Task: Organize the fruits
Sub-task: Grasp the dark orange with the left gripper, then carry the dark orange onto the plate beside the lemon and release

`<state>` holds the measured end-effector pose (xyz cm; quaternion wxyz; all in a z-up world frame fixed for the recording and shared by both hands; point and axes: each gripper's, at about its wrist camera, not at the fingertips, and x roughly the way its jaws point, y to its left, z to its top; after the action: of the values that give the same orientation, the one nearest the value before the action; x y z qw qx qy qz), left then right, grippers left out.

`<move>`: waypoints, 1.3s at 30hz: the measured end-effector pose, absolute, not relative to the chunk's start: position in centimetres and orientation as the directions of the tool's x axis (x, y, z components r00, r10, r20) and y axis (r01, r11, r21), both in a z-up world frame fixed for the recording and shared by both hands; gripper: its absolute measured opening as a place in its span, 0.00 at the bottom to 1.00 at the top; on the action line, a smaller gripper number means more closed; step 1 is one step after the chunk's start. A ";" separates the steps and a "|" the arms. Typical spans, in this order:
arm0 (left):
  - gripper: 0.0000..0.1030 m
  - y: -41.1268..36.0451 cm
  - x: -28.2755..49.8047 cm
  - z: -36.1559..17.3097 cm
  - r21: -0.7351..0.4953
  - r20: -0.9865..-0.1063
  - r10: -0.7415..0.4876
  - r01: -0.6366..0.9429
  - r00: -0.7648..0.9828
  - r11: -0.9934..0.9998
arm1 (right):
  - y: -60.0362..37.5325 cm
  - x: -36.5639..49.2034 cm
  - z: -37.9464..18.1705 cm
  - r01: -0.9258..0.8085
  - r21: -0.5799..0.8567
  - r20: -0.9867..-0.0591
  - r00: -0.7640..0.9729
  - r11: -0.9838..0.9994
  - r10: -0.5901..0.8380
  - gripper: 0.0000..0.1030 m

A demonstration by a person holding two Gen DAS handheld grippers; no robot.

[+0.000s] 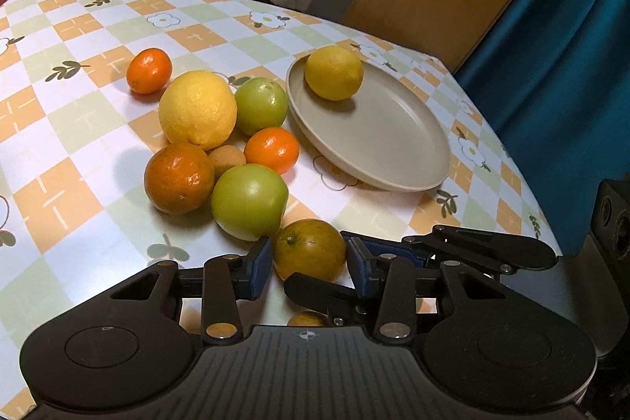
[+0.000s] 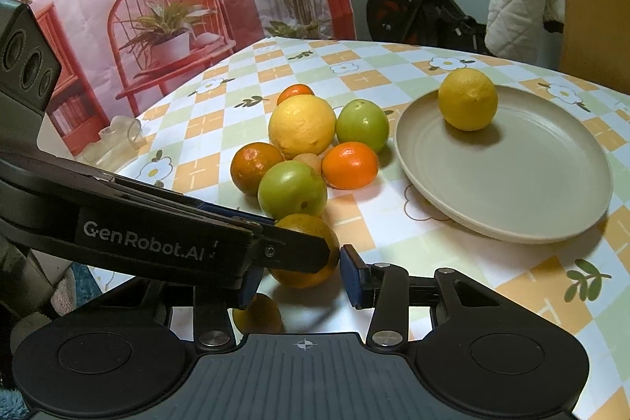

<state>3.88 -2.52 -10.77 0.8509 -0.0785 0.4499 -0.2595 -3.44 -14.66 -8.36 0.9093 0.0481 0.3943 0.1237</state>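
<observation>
Left gripper [image 1: 309, 262]: dull orange [image 1: 309, 250] sits square between its blue pads [image 1: 260, 264], low on the tabletop [image 1: 78, 144], near the front edge. Both pads look flush against the fruit's flanks at 3 and 9 o'clock, so I read it as clamped on the dull orange

Right gripper [image 2: 299, 282]: aimed at the same fruit from the other side. The fruit is at 12 o'clock between its pads. The pad at 3 o'clock is at the skin or just off it. The pad at 9 o'clock is mostly hidden behind the left gripper's finger, which crosses in front of the fruit. Can't tell if this one is gripping or just bracketing

The two grippers overlap. In the left wrist view the right gripper's fingers come in from 3 o'clock, one behind the left gripper's right pad and one below the fruit

Rest of the layout, left wrist view:
- green fruit [image 1: 249, 201] at 11 o'clock, just beside the dull orange, maybe touching
- pile behind it, packed close: dark orange [image 1: 179, 178], big lemon [image 1: 197, 109], small orange [image 1: 271, 149], second green fruit [image 1: 261, 105], tan fruit [image 1: 227, 160] wedged in the middle
- lone orange [image 1: 149, 70] at the pile's far 11 o'clock corner
- plate [image 1: 393, 180] at 1 o'clock, apart from the pile
- lemon [image 1: 334, 73] on the plate's far edge, the only fruit on it
</observation>
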 end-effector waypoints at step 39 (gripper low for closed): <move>0.44 -10.4 15.1 -9.4 -0.282 -0.725 -0.498 0.455 0.475 0.845 | -22.7 5.4 -8.3 -0.001 0.188 -0.626 0.770 0.982 0.121 0.38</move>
<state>15.12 -10.40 -9.36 0.8584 -0.0253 0.4307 -0.2775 5.37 -22.65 -8.27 0.9366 0.0885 0.3375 0.0325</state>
